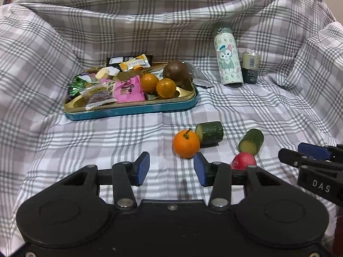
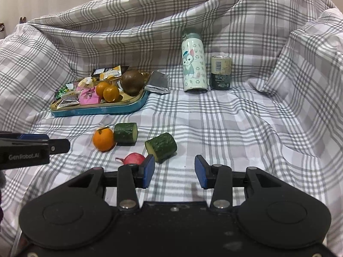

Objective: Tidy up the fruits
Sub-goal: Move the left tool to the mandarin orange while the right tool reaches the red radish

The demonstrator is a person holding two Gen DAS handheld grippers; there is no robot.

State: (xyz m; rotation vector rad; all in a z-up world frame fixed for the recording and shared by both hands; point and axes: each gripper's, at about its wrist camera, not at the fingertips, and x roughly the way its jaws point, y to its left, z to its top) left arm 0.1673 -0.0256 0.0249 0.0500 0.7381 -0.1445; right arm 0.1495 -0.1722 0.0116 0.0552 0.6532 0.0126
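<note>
— At far left: tray on the checked cloth, already crowded with snack packets, two small oranges and a brown fruit. Probably the collecting spot.

— Centre, loose on the cloth: orange touching one cucumber piece; second cucumber piece just beside a red radish. Not yet sorted.

— Left gripper: spread wide, empty, aimed just short of the orange, likely the next pick.

— Right gripper: also spread, empty, close to the radish and the nearer cucumber piece. Bottle and can upright at the back, out of the way.
</note>
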